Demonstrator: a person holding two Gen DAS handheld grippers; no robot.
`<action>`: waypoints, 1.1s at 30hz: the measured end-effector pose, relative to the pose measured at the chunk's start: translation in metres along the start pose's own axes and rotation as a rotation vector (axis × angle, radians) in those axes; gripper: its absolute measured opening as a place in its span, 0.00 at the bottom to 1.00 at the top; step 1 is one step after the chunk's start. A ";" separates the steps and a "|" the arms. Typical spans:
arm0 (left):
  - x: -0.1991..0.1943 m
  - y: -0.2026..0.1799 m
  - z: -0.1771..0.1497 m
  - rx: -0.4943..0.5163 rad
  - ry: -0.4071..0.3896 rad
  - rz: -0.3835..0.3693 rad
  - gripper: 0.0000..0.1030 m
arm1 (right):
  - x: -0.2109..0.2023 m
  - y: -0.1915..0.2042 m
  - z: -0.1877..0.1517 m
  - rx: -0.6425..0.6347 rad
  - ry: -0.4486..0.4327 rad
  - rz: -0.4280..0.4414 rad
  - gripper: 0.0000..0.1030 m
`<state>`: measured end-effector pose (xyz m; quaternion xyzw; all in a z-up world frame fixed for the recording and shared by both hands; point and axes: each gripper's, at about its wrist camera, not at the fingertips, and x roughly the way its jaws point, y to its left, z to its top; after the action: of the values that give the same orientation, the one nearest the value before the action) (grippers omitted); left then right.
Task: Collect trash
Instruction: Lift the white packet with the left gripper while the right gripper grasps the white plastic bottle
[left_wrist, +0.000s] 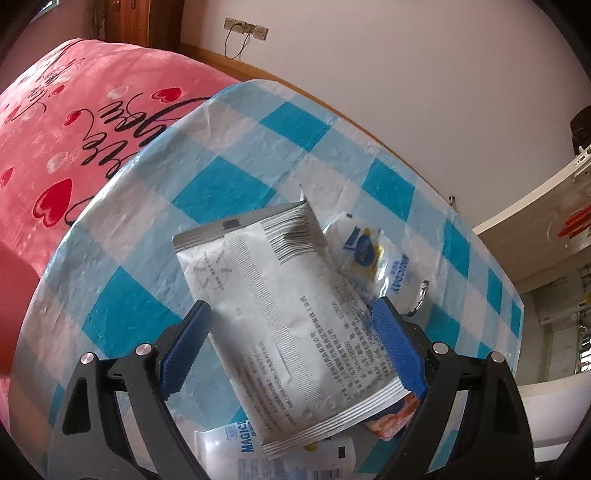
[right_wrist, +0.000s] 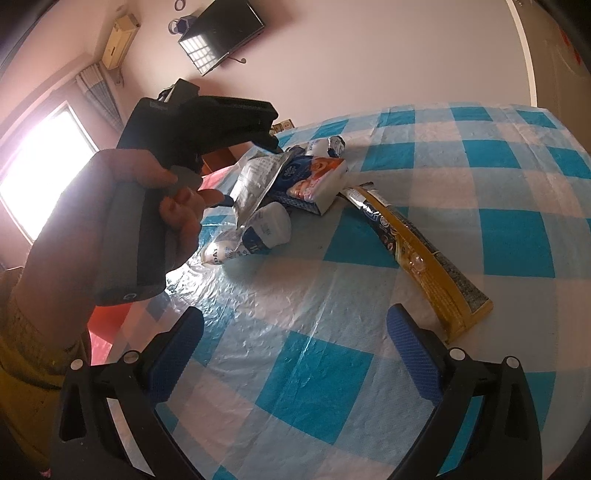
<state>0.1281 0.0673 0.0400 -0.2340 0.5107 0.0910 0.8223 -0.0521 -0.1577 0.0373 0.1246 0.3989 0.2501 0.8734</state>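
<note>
Fingers of the left gripper (left_wrist: 288, 332), blue-padded, stand spread wide on either side of a silver foil pouch (left_wrist: 280, 332). The right pad seems to meet the pouch's edge, while the left pad stands clear of it, so no clamp is evident. Pouch lies printed side up, tilted, atop other litter: a white squeeze pack (left_wrist: 373, 254) beyond it, a white tube lettered in blue (left_wrist: 236, 446) beneath its near end, and a red-and-white wrapper (left_wrist: 391, 421) under its right corner.

Fingers of the right gripper (right_wrist: 295, 347) stand parted over bare checked tablecloth (right_wrist: 369, 229), nothing between them. A yellow-and-black wrapper (right_wrist: 424, 258) lies just beyond the right finger, well apart from the pile.

A hand (right_wrist: 122, 206) grasps the left gripper's handle. A pink blanket with hearts (left_wrist: 74, 129) adjoins the table's far side.
</note>
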 end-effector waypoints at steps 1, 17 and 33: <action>0.001 0.001 0.000 0.001 0.001 0.001 0.82 | 0.000 0.000 0.000 0.000 0.001 0.000 0.95; -0.019 0.029 -0.020 0.112 -0.001 -0.107 0.31 | 0.002 0.000 0.000 -0.008 0.016 -0.007 0.95; -0.051 0.059 -0.065 0.320 0.031 -0.157 0.59 | 0.002 0.007 -0.004 -0.041 0.046 0.031 0.95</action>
<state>0.0297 0.0928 0.0440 -0.1407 0.5116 -0.0596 0.8455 -0.0564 -0.1506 0.0358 0.1069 0.4117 0.2748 0.8623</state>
